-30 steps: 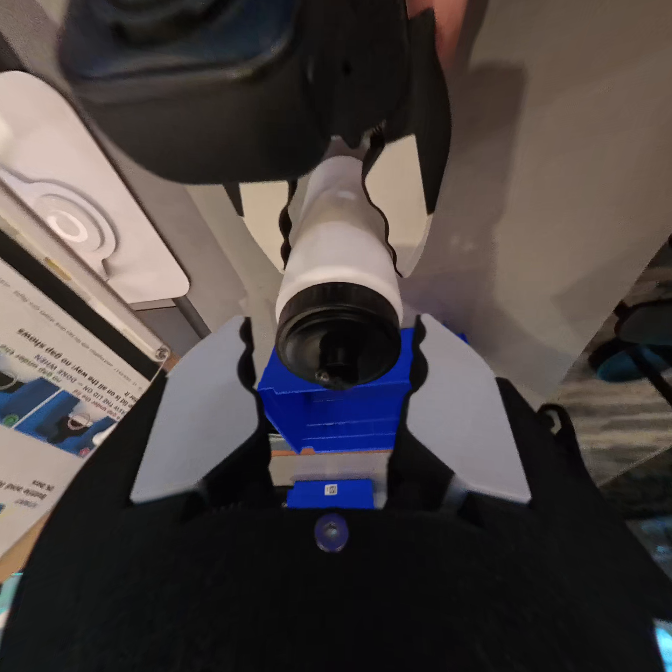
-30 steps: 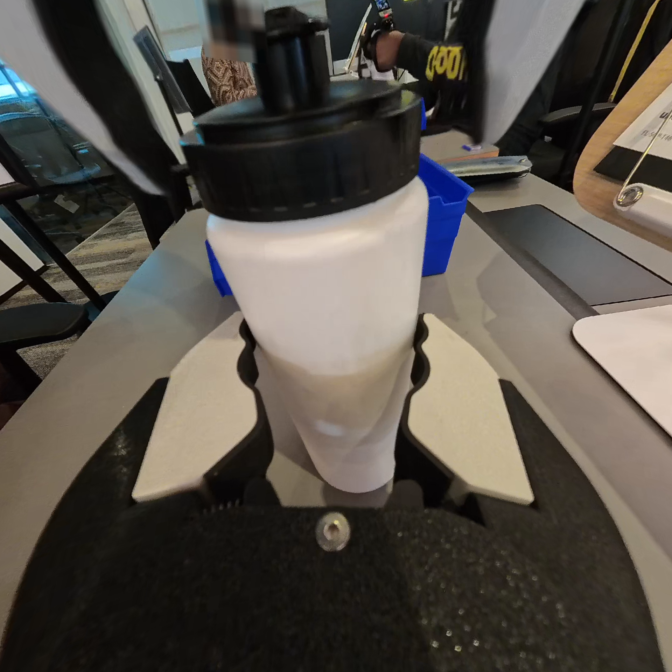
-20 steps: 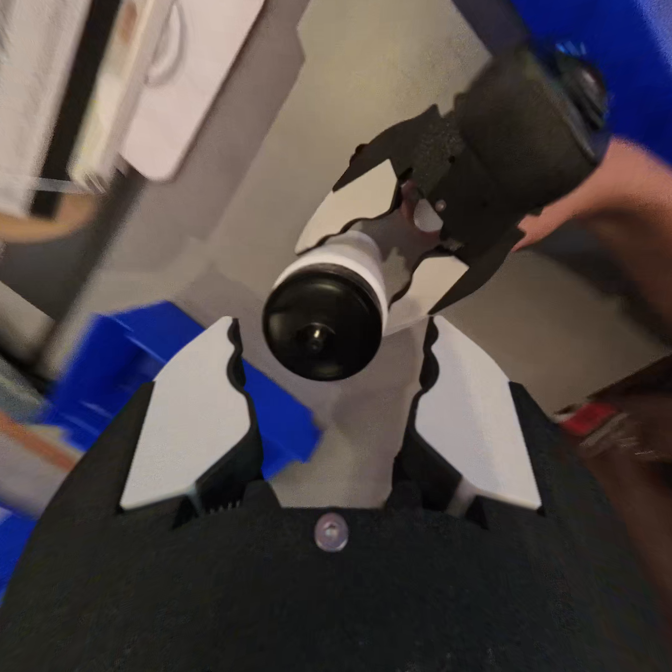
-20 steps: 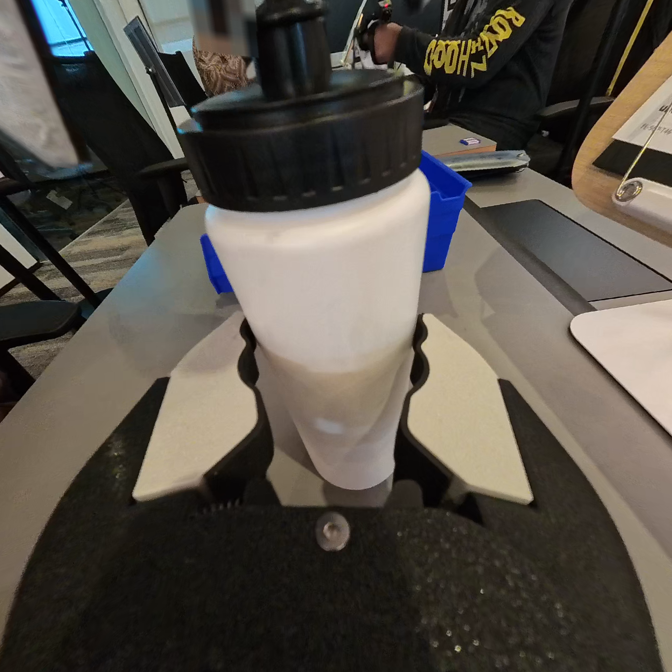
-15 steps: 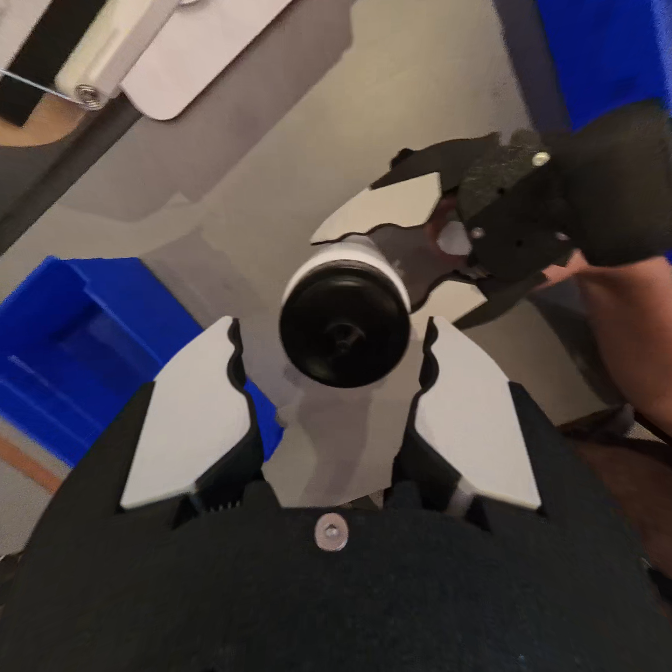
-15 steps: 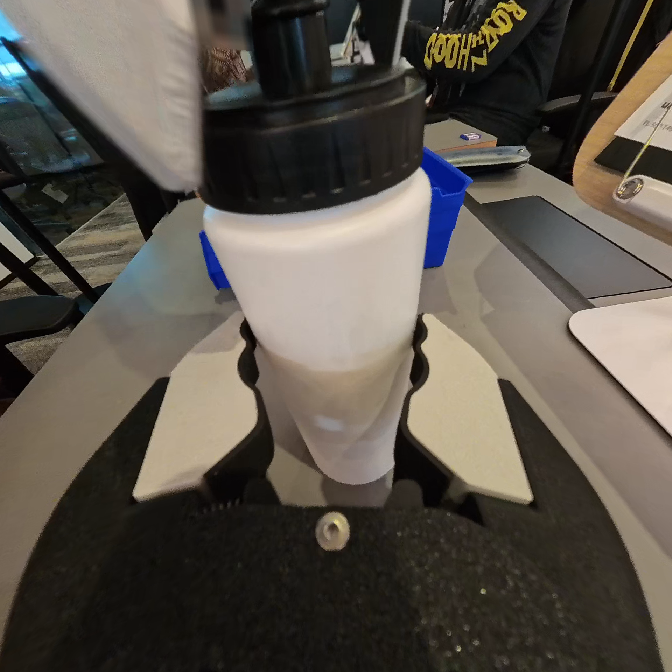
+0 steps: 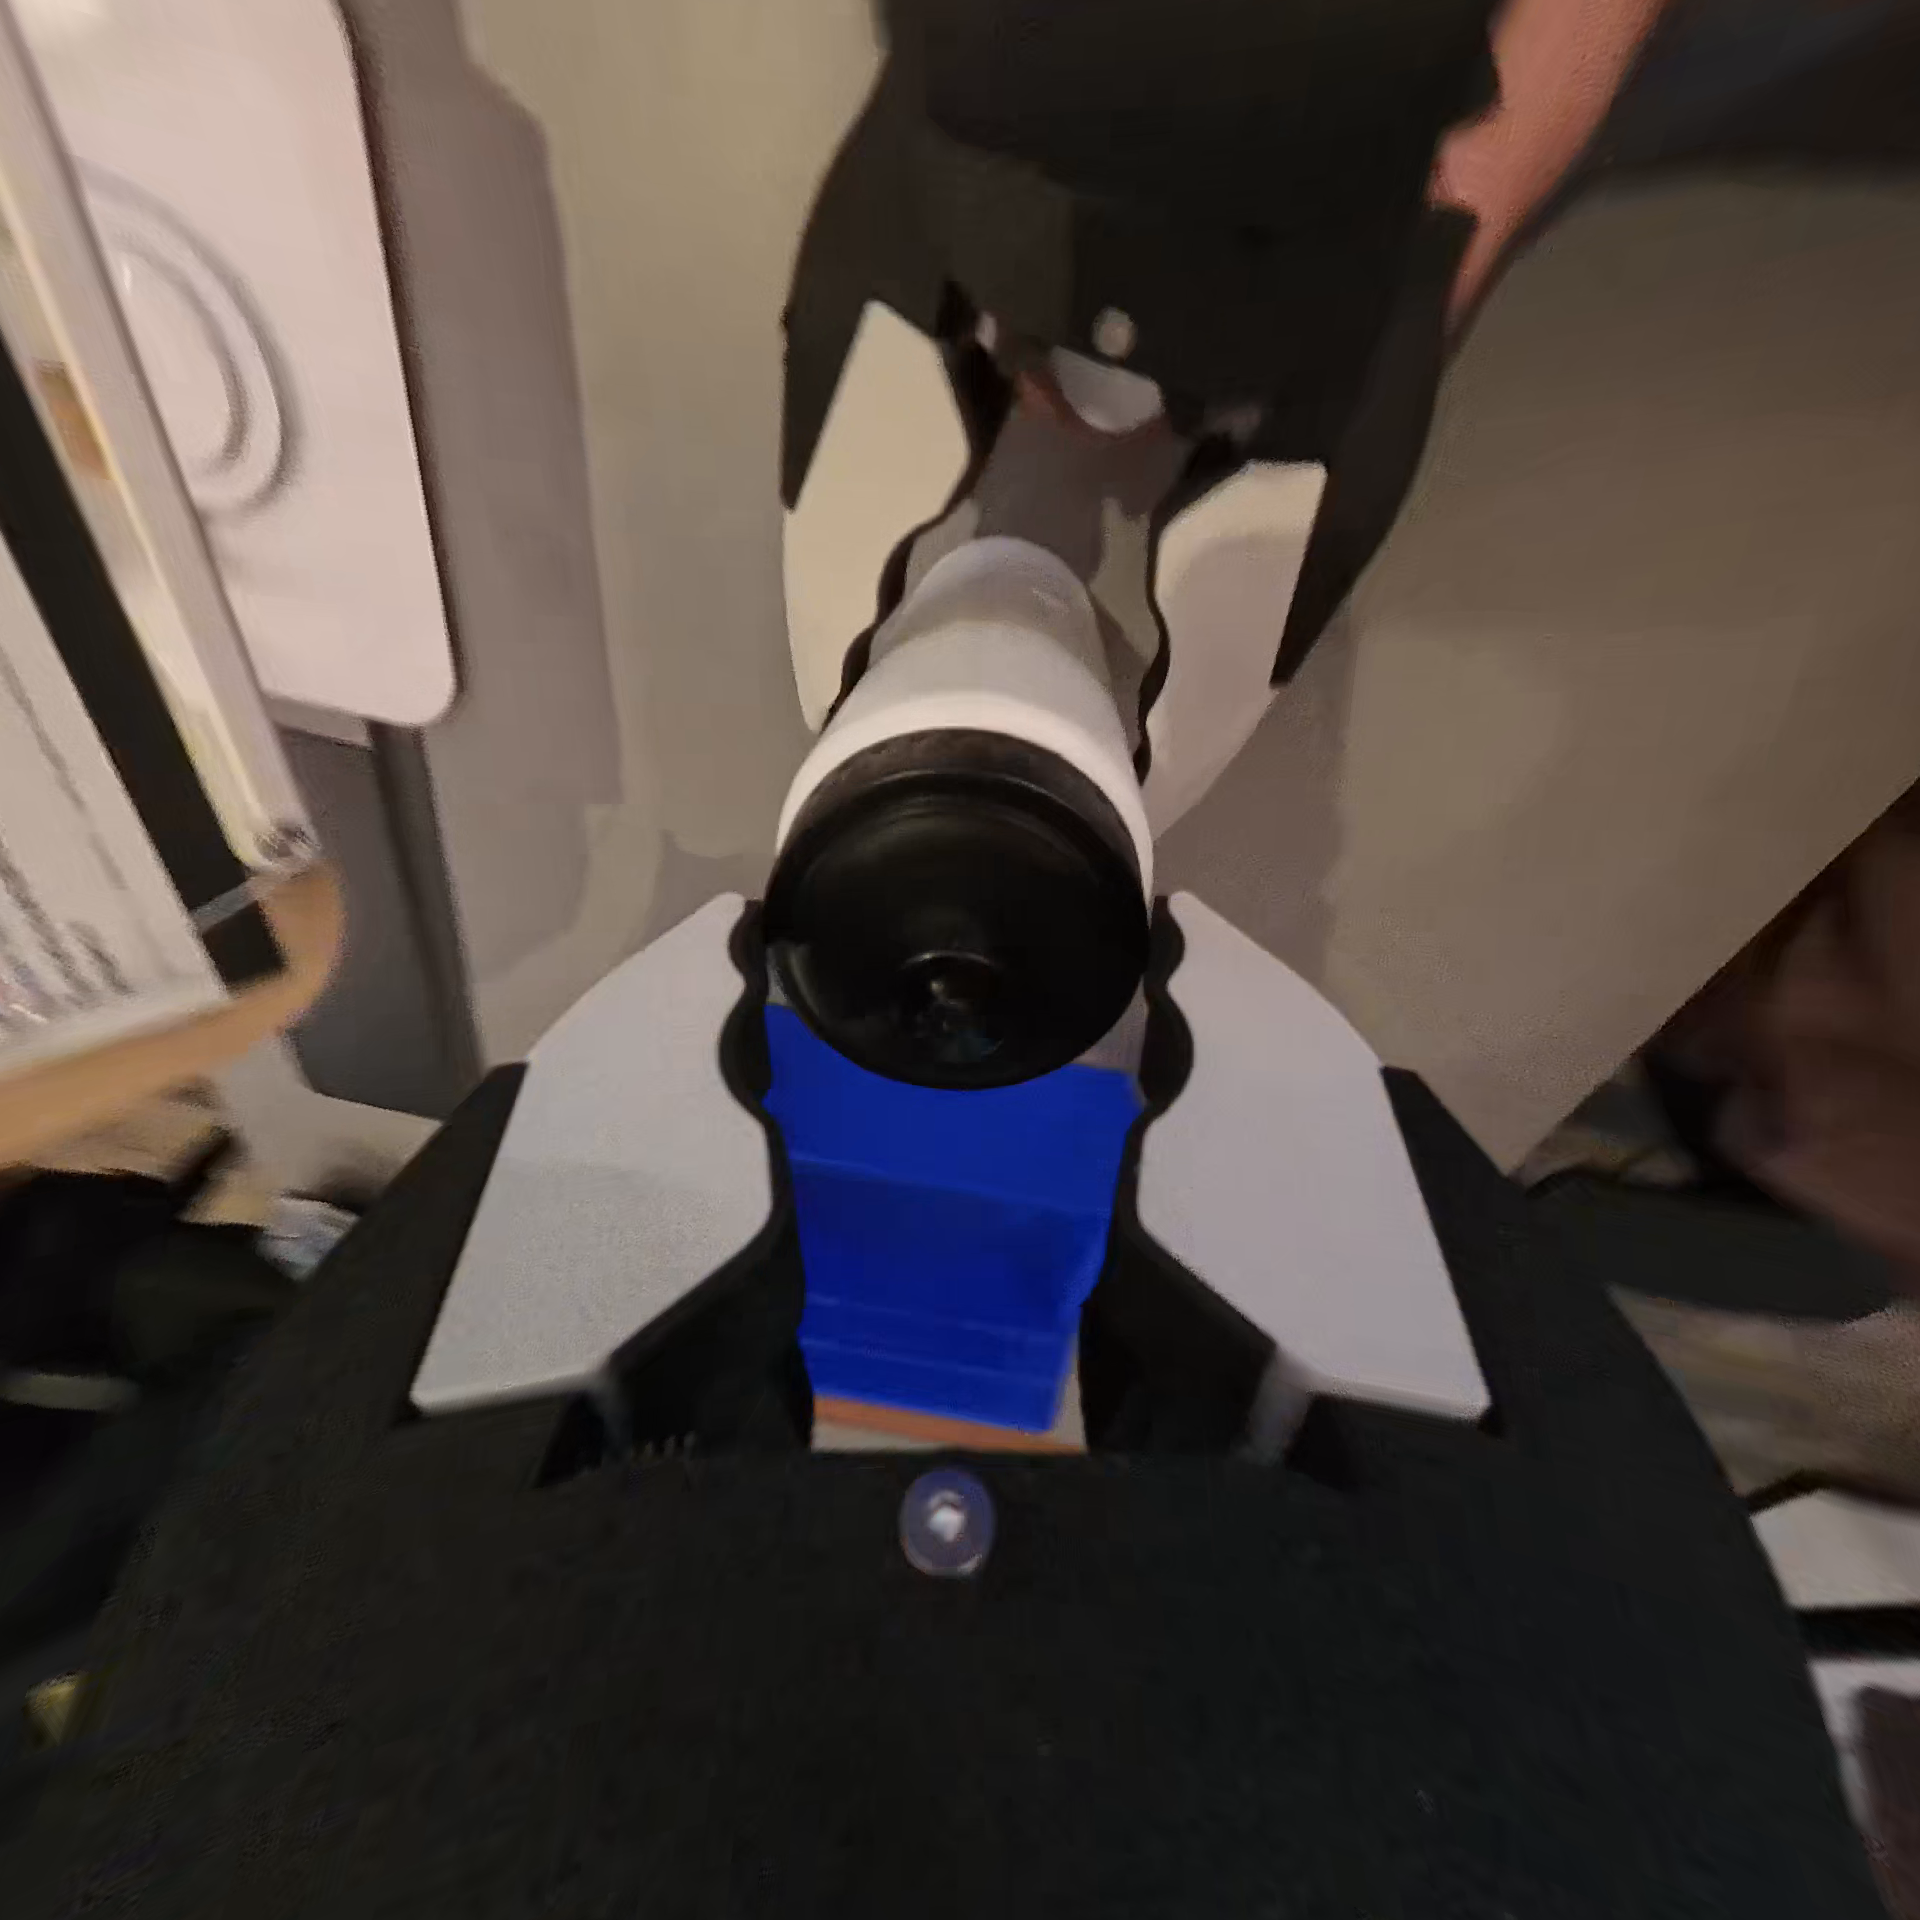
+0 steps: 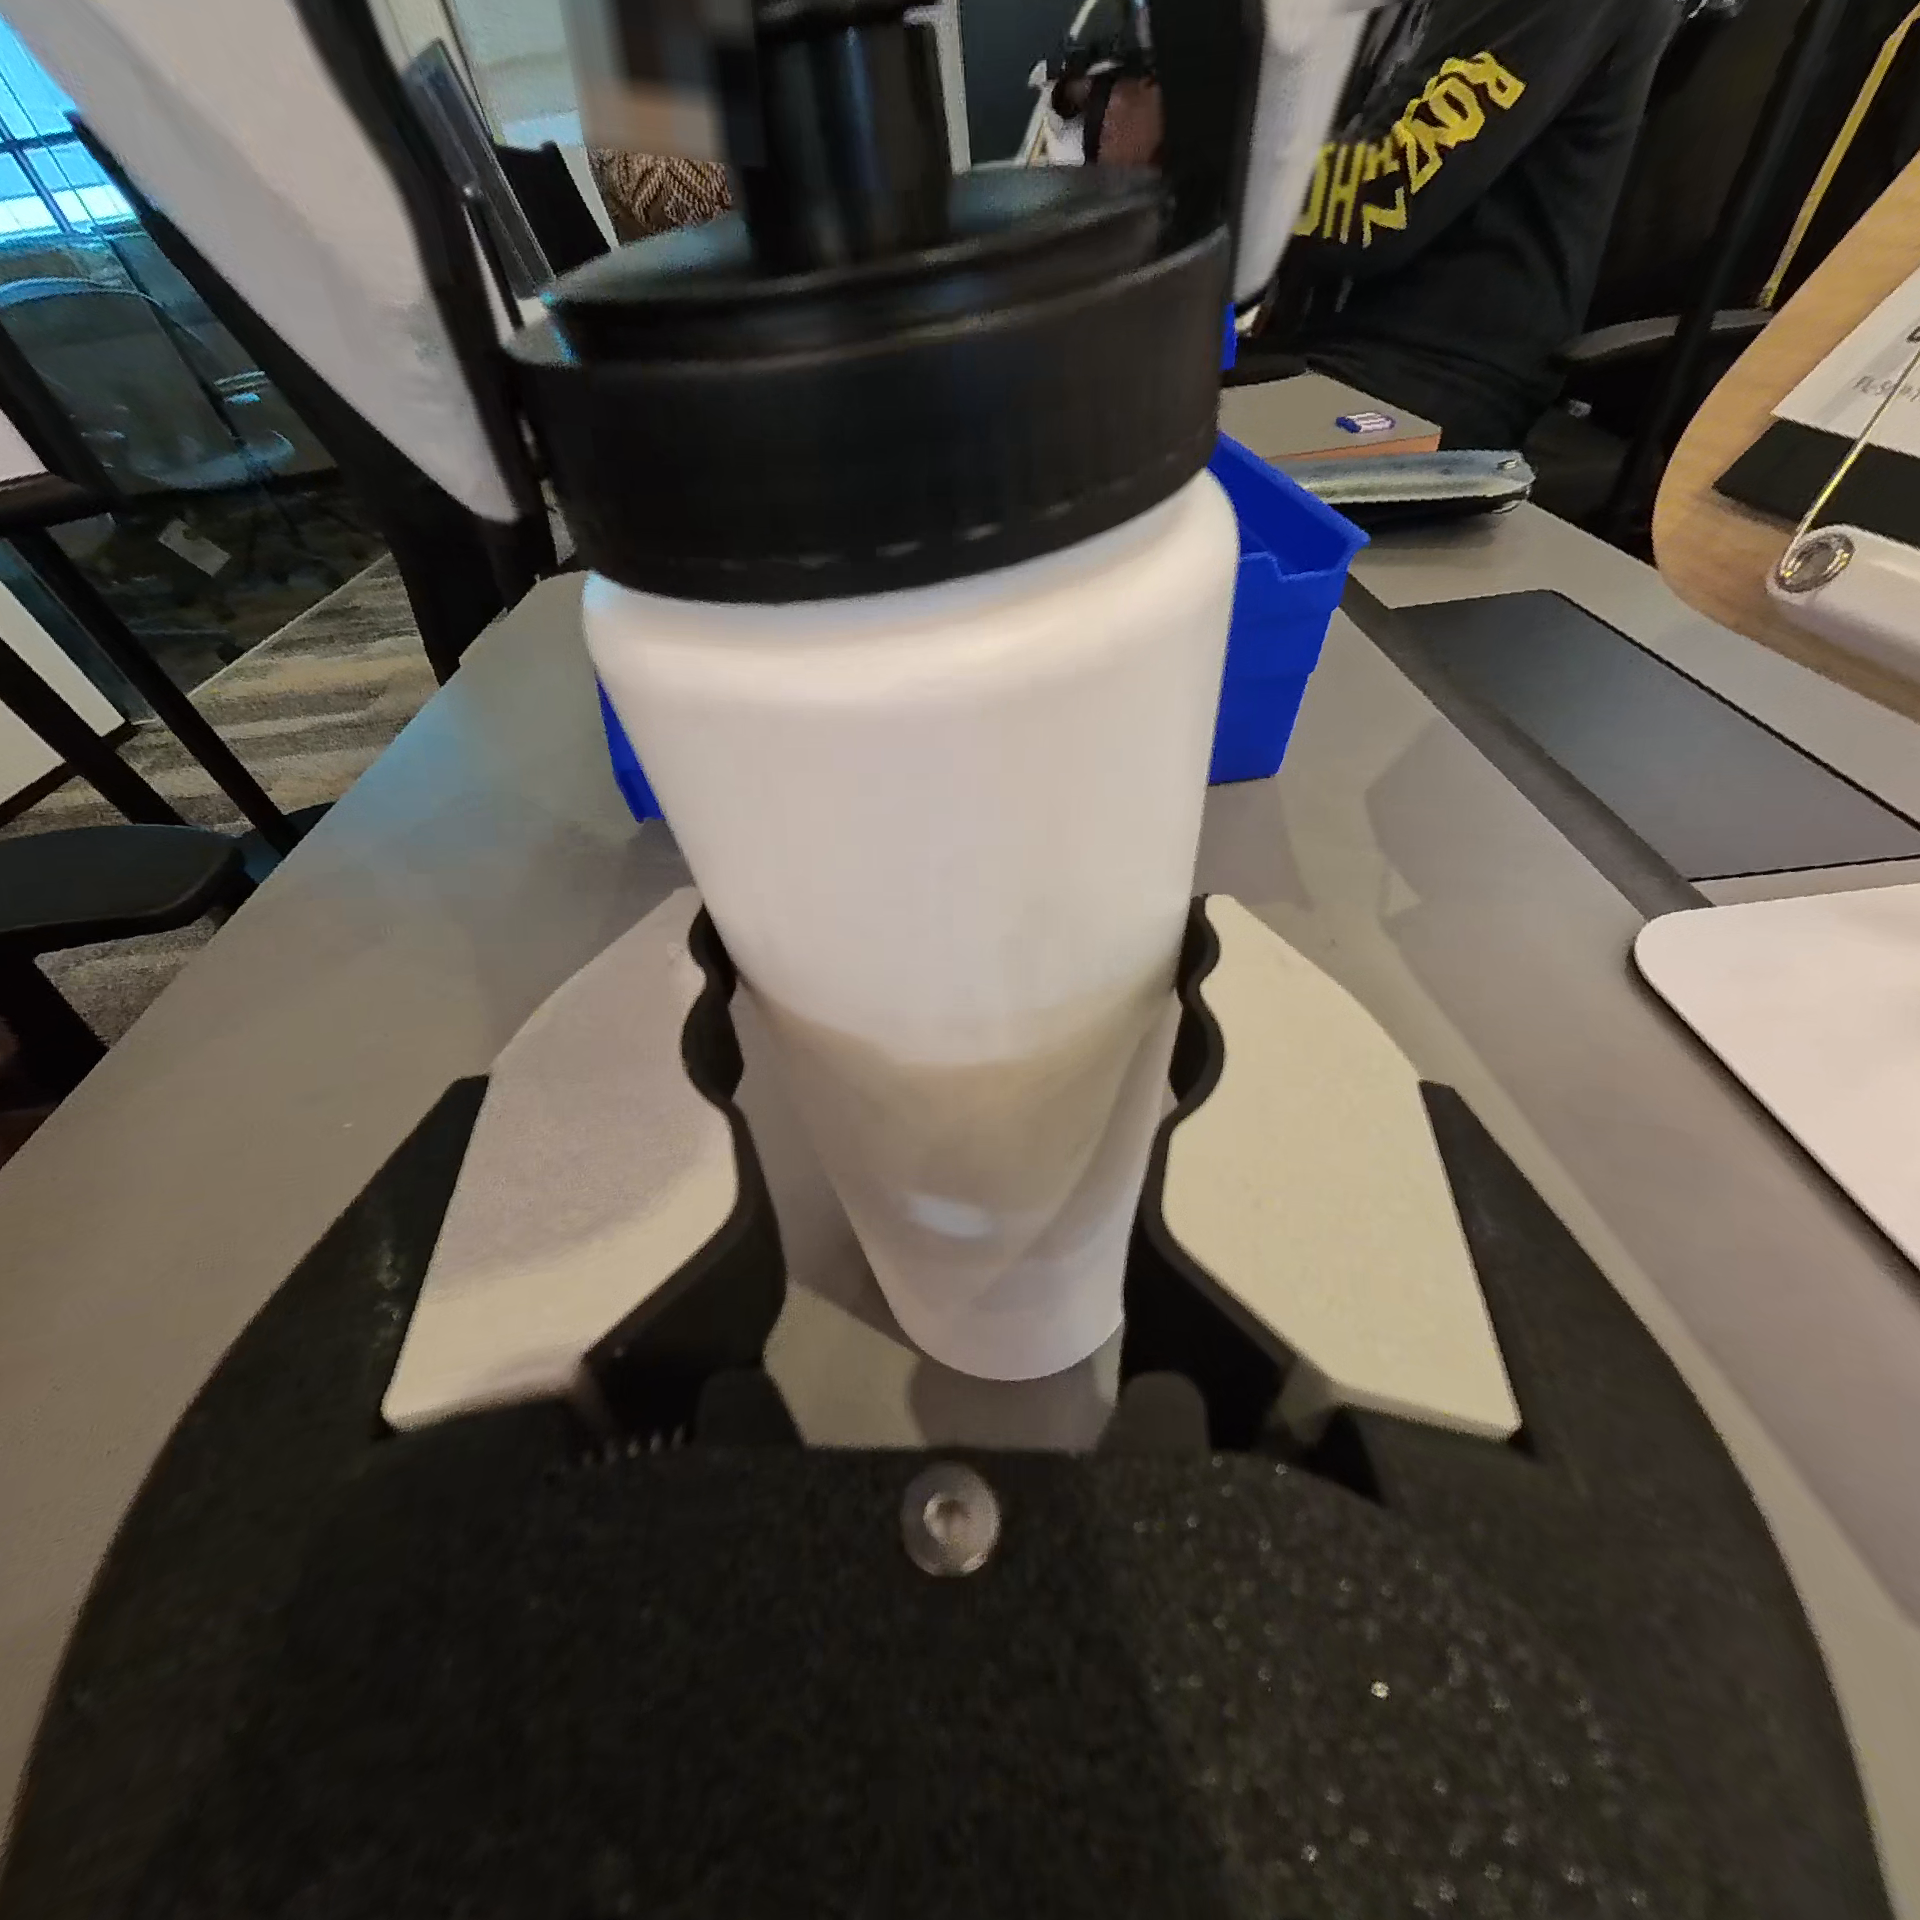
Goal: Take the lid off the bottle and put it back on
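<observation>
A white bottle (image 8: 914, 779) with a black screw lid (image 8: 873, 416) stands upright on the grey table (image 8: 364, 935). My right gripper (image 8: 951, 997) is shut on the bottle's lower body, both pads pressed against it. In the left wrist view I look down on the lid (image 7: 956, 935) from above. My left gripper (image 7: 956, 956) is closed around the lid's rim, a pad touching on each side. The bottle body (image 7: 987, 665) and the right gripper (image 7: 1023, 582) show beyond it. One left finger (image 8: 260, 208) shows beside the lid in the right wrist view.
A blue bin (image 8: 1273, 623) stands just behind the bottle and shows under the lid in the left wrist view (image 7: 935, 1226). A white pad (image 8: 1787, 1039), a dark mat (image 8: 1662, 727) and a wooden board (image 8: 1714, 499) lie to the right. A person (image 8: 1455, 208) sits at the far side.
My left gripper swung around above the bottle with its fingers wide, then came down and closed on the lid. My right gripper kept its hold on the bottle.
</observation>
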Tool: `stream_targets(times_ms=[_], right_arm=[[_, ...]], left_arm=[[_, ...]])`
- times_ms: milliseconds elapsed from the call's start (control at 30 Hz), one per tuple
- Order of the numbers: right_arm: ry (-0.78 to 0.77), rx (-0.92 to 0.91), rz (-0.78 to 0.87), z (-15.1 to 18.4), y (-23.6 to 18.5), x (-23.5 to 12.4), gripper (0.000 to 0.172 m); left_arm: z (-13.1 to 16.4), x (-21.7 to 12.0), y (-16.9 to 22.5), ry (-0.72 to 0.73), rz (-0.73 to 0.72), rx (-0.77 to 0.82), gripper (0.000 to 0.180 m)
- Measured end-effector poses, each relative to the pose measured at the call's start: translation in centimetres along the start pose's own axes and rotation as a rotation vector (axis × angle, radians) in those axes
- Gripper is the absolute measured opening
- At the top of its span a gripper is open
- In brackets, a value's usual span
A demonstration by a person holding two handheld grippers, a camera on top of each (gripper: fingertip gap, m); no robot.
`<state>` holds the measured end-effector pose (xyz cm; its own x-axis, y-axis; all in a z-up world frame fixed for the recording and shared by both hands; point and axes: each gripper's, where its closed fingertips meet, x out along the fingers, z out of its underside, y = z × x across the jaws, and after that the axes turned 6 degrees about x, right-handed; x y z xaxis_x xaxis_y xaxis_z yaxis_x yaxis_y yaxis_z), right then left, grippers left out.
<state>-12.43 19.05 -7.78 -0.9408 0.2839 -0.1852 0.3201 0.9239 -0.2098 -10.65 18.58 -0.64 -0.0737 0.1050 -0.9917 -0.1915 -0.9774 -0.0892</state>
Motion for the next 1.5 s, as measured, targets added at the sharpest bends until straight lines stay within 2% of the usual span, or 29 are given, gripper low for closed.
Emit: stream_targets(times_ms=[100, 200, 267, 367, 400, 467, 533, 600, 667, 800, 900, 1067, 1233, 1333, 1500], right_arm=[[0.0, 0.003, 0.004, 0.0, 0.1, 0.2, 0.082], [0.017, 0.002, -0.004, -0.1, 0.0, 0.2, 0.082], [0.022, 0.003, -0.007, -0.1, 0.0, 0.2, 0.082], [0.013, 0.001, -0.003, 0.0, 0.1, 0.2, 0.082], [0.011, 0.002, -0.003, 0.0, 0.1, 0.2, 0.082], [0.011, 0.002, -0.002, 0.0, 0.1, 0.2, 0.082], [0.008, 0.003, 0.0, 0.0, 0.1, 0.2, 0.082], [0.006, 0.004, 0.004, -0.1, 0.1, 0.3, 0.082], [0.005, 0.005, 0.006, -0.1, 0.1, 0.3, 0.082], [-0.006, 0.001, 0.009, 0.0, 0.1, 0.1, 0.082], [-0.01, -0.001, 0.009, 0.0, 0.0, 0.1, 0.082], [-0.01, -0.002, 0.005, 0.0, -0.1, 0.2, 0.082], [-0.003, -0.002, 0.002, 0.0, -0.1, 0.2, 0.082], [0.002, -0.001, 0.0, 0.0, 0.0, 0.1, 0.082], [0.002, 0.001, 0.009, 0.0, 0.0, 0.4, 0.082]], left_arm=[[0.5, 0.2, -0.2, -0.095, -0.06, 0.255, 0.07], [0.6, 0.2, -0.3, -0.172, -0.086, 0.332, 0.07], [0.7, -0.2, -0.3, -0.181, -0.11, 0.318, 0.07], [0.1, -1.9, -0.1, -0.099, -0.104, 0.168, 0.096], [-0.5, -2.6, -0.2, -0.033, -0.114, 0.094, 0.098], [-1.7, -3.7, -0.8, 0.1, -0.131, -0.116, 0.099], [-1.7, -3.8, -1.3, 0.154, -0.097, -0.379, 0.103], [-0.9, -2.8, -1.4, 0.146, -0.05, -0.598, 0.099], [-0.3, -1.7, -1.7, 0.129, -0.033, -0.703, 0.098], [0.0, -0.4, -2.0, 0.103, 0.012, -0.8, 0.086], [-0.8, -0.4, -1.2, 0.12, 0.111, -0.817, 0.061], [-0.8, -0.4, -0.9, 0.082, 0.125, -0.645, 0.061], [-1.0, -0.3, -0.5, 0.038, 0.098, -0.218, 0.061], [-1.3, -0.2, -0.1, 0.002, 0.032, 0.041, 0.061], [-0.9, -0.2, 0.1, -0.13, -0.057, 0.318, 0.059]])
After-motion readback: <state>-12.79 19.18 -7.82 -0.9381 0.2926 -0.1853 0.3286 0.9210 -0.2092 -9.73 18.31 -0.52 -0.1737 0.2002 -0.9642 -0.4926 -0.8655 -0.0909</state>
